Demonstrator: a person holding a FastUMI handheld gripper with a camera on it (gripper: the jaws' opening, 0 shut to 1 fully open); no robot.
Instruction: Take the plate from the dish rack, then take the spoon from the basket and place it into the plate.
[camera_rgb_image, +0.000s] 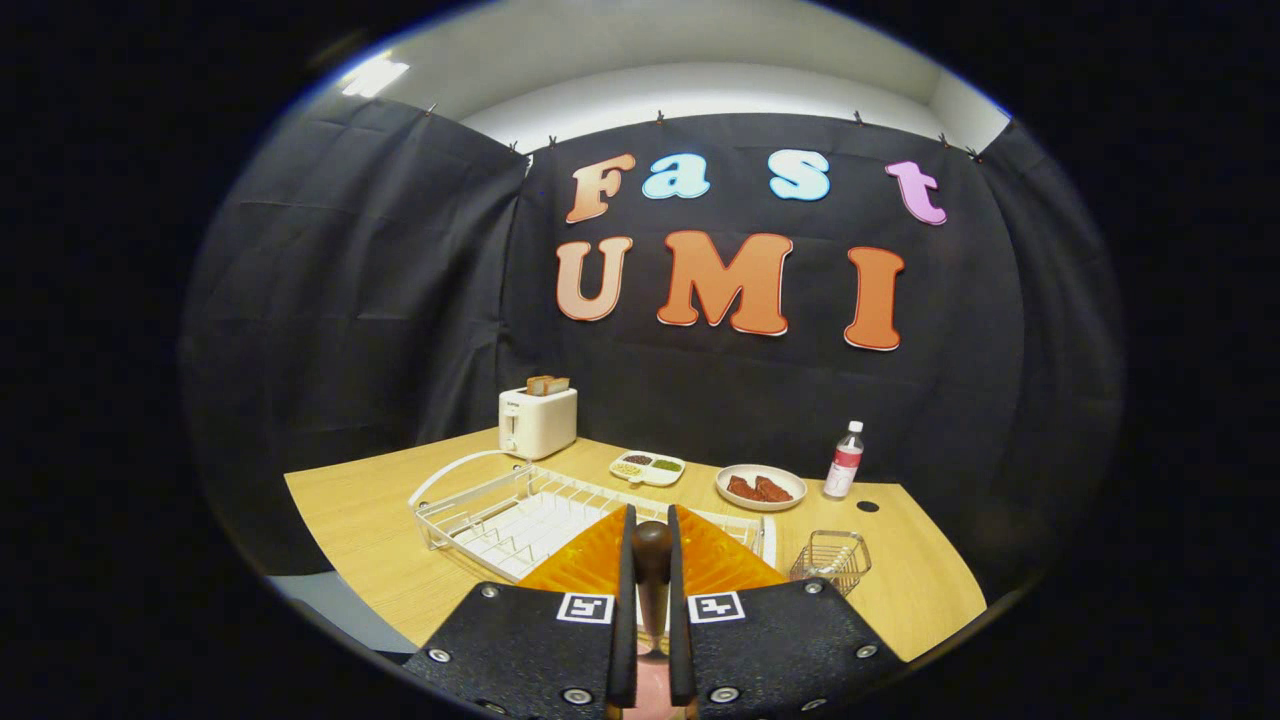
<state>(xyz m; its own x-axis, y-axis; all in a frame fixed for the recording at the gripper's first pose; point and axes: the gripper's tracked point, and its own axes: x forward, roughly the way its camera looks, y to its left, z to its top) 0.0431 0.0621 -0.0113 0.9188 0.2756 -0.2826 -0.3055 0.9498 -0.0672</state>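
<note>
Gripper (651, 560) fingers clamped on spoon (652, 575), its dark handle upright between them, above orange plate (715, 565); rack (520, 515) beyond, wire basket (833, 560) beside plate on table (350, 510).

Wooden counter (360, 500), white toaster (538, 422) holding toast, divided condiment dish (647, 467), bowl of reddish food (761, 487), capped bottle (845, 461) beside bowl
</note>
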